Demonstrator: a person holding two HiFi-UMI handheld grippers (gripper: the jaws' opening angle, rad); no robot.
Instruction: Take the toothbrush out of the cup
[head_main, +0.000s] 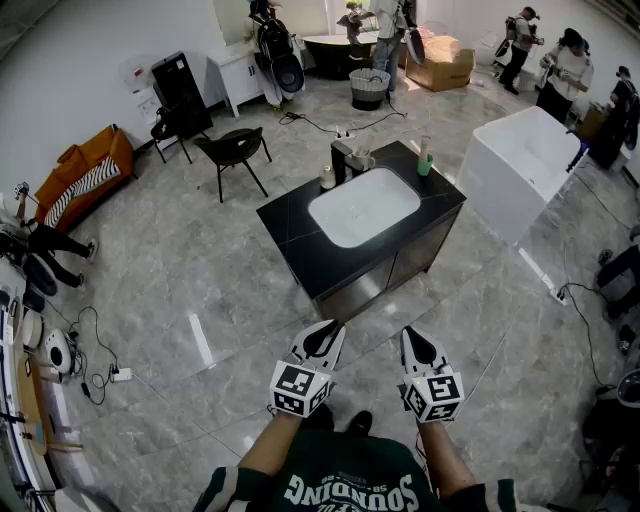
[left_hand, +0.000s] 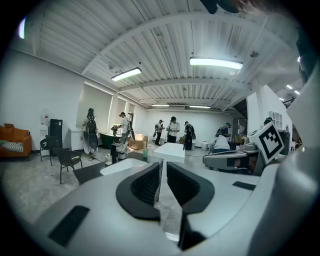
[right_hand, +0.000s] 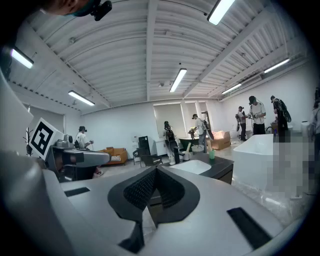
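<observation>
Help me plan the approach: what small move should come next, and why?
Probably a step toward the black vanity: the green cup holding the toothbrush stands on its far edge, well beyond the left gripper and the right gripper, both shut and empty.

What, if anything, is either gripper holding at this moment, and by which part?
Nothing is held: the left gripper and right gripper both show jaws closed with nothing between them, far from the green cup on the sink counter.
</observation>
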